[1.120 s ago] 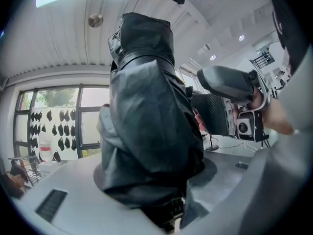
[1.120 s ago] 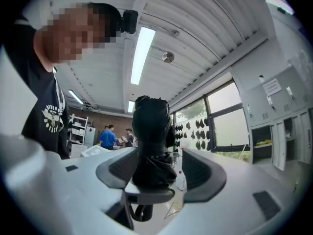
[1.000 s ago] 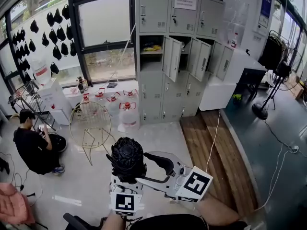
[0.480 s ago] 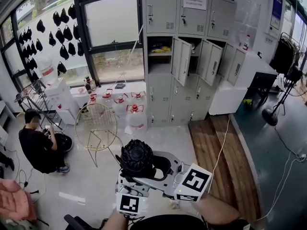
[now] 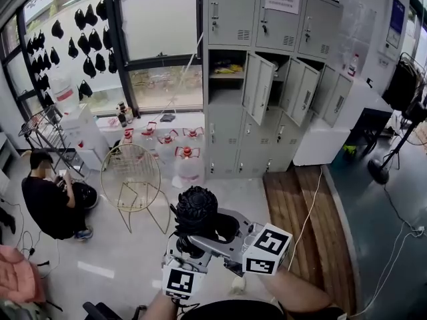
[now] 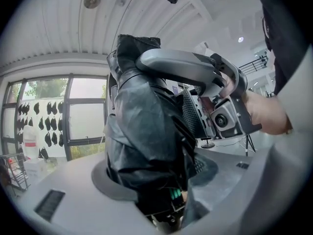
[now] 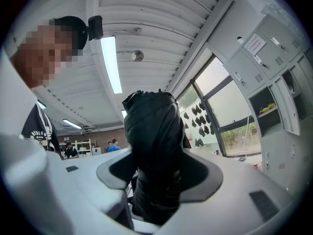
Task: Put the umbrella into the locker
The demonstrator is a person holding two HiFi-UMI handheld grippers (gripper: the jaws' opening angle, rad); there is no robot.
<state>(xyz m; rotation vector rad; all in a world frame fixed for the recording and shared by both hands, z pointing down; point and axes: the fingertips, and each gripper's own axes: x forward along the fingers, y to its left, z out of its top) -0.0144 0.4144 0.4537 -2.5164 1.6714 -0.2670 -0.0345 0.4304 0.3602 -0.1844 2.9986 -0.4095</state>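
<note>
Right gripper (image 7: 159, 180): jaws clenched on the black folded fabric umbrella (image 7: 154, 131), both pads bedded in the cloth and the bundle standing upright out of them

Left gripper (image 6: 156, 185): jaws have just been opening. The umbrella stands between them, but one pad shows bare beside the cloth. Judged released, with the hold resting on the right gripper, whose grey jaw crosses the umbrella higher up

Position: the umbrella is well apart from the tall grey metal locker bank (image 5: 230, 132), out in front of it across the pale floor (image 5: 220, 192) and facing its open side

Locker bank: several grey doors (image 5: 257, 89) in the second row hang ajar. The open compartment (image 5: 223, 62) at the left of that row has yellow items on its shelf. The interiors behind the ajar doors are too dim to assess

Progress, as judged: the umbrella is picked up and in hand, and compartments are open. Outstanding: the approach to the locker bank, placing the umbrella inside a compartment, and letting go. No part of the umbrella has yet entered the locker bank
</note>
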